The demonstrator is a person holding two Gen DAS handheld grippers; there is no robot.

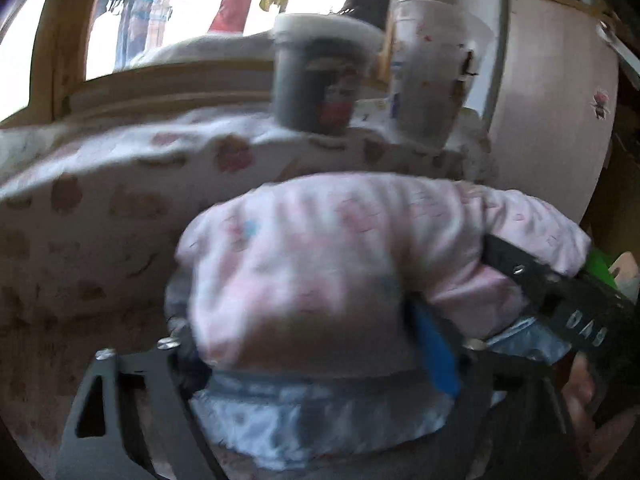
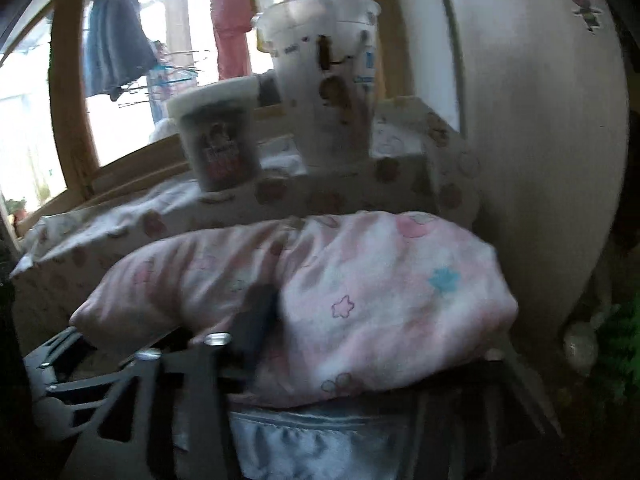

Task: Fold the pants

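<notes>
A surface covered by a white cloth [image 1: 100, 184] printed with pinkish-brown spots is seen filling most of both views, with a wooden-framed window [image 2: 68, 92] behind it and a pale rounded panel [image 2: 540, 160] bearing a small sticker to the right. On the cloth, a pink bundle of pants [image 1: 320, 264] with star and flower prints is seen lying folded over, its pale blue frilled waistband [image 2: 312, 444] turned toward the cameras.

In the left wrist view the pants are draped over and between the fingers of the left gripper [image 1: 320, 340], hiding most of them; a blue pad [image 1: 436, 344] is seen pressed against the fabric on the right side. The jaws are spread wide, but whether the fabric is pinched cannot be told through the blur. In the right wrist view the bundle is laid across the right gripper [image 2: 360, 344], with only one dark finger [image 2: 256, 320] visible under the fabric's left half, so its grip cannot be told either.

Behind the pants, a tall white cup [image 2: 328, 80] and a shorter dark tub [image 2: 216, 140] with a white lid are seen standing on the cloth, apart from the bundle.
</notes>
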